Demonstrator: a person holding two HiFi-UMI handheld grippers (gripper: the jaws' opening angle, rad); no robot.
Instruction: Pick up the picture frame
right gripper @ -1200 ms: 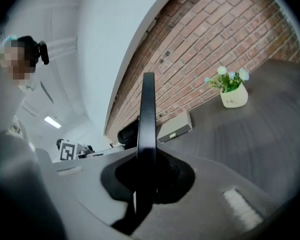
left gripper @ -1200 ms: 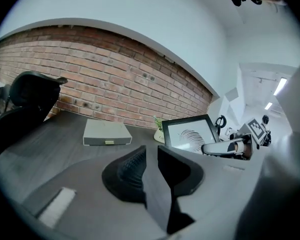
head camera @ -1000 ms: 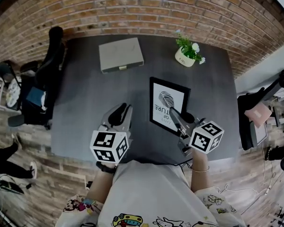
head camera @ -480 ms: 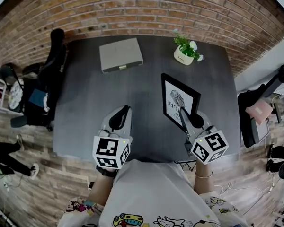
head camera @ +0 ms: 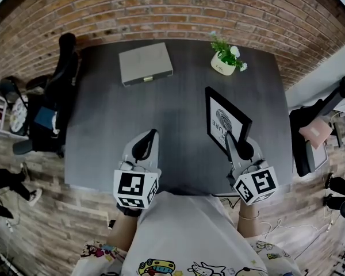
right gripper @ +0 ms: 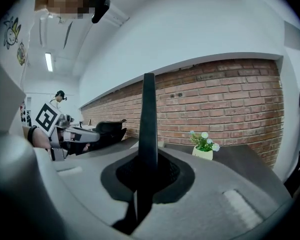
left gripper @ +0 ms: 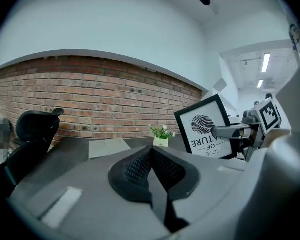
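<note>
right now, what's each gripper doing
Left gripper: just closed, holding nothing.
Right gripper: closed on the frame edge, frame lifted and tilted.

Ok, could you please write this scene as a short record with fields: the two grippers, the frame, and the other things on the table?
right gripper: shut on the edge of the picture frame
picture frame: raised on edge, tilted
left gripper: jaws have just been closing and are now together, nothing between them
table: dark grey
far side of table: potted plant, flat grey box, both apart from the frame
</note>
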